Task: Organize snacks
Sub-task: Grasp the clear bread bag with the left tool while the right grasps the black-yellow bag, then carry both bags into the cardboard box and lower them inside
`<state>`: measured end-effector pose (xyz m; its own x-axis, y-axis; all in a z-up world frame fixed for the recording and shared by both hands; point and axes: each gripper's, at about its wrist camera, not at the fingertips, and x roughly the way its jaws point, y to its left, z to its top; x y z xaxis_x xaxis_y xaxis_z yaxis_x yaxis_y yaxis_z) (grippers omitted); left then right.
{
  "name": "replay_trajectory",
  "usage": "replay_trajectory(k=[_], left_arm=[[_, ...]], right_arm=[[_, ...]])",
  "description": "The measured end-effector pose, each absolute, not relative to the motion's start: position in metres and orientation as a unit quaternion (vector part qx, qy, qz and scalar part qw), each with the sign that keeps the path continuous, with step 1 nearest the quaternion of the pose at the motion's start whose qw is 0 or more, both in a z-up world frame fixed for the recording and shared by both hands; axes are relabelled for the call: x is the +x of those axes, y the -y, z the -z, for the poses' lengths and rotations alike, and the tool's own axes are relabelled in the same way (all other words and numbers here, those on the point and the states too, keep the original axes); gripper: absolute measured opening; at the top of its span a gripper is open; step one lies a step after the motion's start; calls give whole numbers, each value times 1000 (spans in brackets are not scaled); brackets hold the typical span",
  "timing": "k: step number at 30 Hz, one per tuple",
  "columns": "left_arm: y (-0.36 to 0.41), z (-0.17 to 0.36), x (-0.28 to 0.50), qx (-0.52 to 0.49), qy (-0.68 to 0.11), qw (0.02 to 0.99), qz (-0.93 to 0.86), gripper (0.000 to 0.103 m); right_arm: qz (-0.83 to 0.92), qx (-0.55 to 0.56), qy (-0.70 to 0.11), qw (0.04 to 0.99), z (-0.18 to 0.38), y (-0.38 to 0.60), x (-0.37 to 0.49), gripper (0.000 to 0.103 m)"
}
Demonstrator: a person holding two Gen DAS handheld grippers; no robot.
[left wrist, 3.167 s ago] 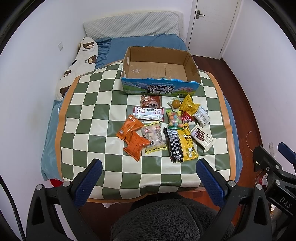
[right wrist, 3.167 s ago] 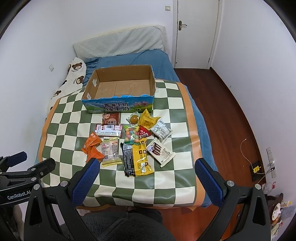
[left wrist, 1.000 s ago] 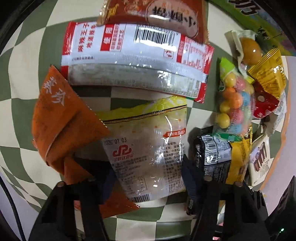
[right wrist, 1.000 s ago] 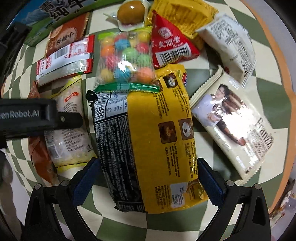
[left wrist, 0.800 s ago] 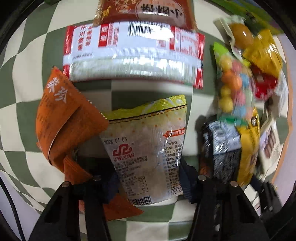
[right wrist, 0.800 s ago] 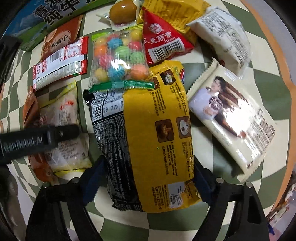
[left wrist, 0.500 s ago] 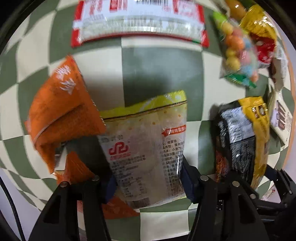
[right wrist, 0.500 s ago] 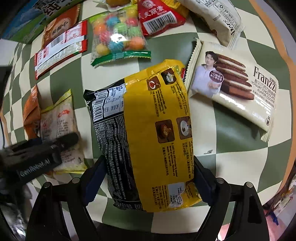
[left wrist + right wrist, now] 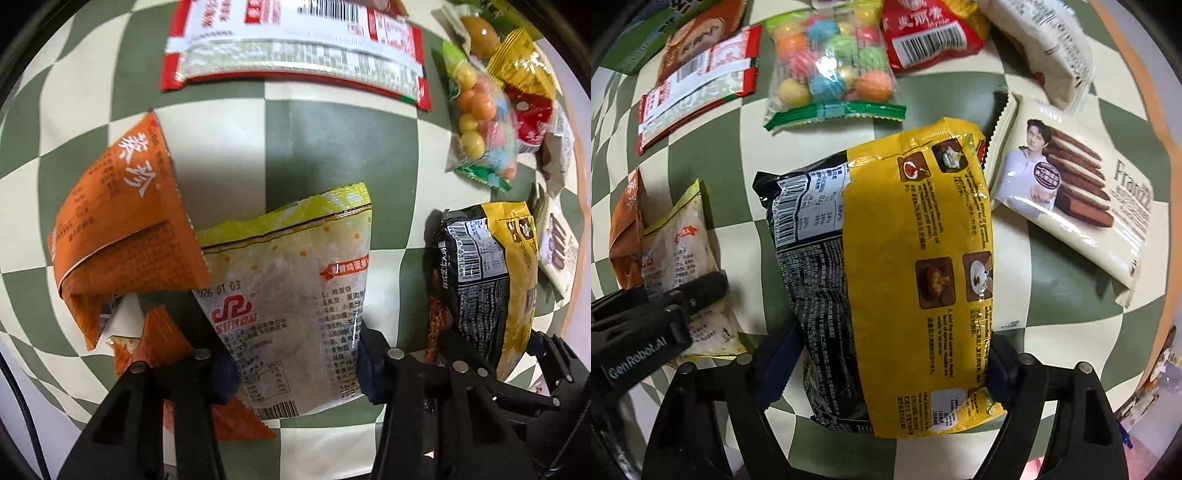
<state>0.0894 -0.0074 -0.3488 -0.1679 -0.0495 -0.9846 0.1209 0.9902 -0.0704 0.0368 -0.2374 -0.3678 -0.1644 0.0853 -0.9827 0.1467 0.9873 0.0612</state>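
Snack sort: two packets gripped above the checked counter

Left claw pinches the pale egg-cake packet; right claw, jaws closing, squeezes the yellow noodle pack. Risk: slick film slipping, or noodles crushed by overtightening

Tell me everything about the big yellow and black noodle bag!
The yellow and black noodle bag is a puffy, shiny plastic packet, yellow on one side with little cooking pictures and black on the other with a barcode. It looks sealed and full. The right tongs are closing on its lower end, a blue pad at each side, and it seems to be raised off the checkered cloth. A biscuit packet lies just beside it.
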Motion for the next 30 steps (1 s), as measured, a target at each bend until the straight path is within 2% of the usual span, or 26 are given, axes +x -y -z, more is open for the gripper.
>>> replay_trajectory(k=[19,22,30], left_arm=[[-12,252,119,45,-703,702,103,42],[-16,230,128,31,-693,713,101,42],[7,160,158,1,-648,751,129,42]], right_arm=[[6,167,-703,691,316,266,19,83],[-6,186,-690,699,292,271,29,83],[-45,205,-637,741,173,273,65,83]])
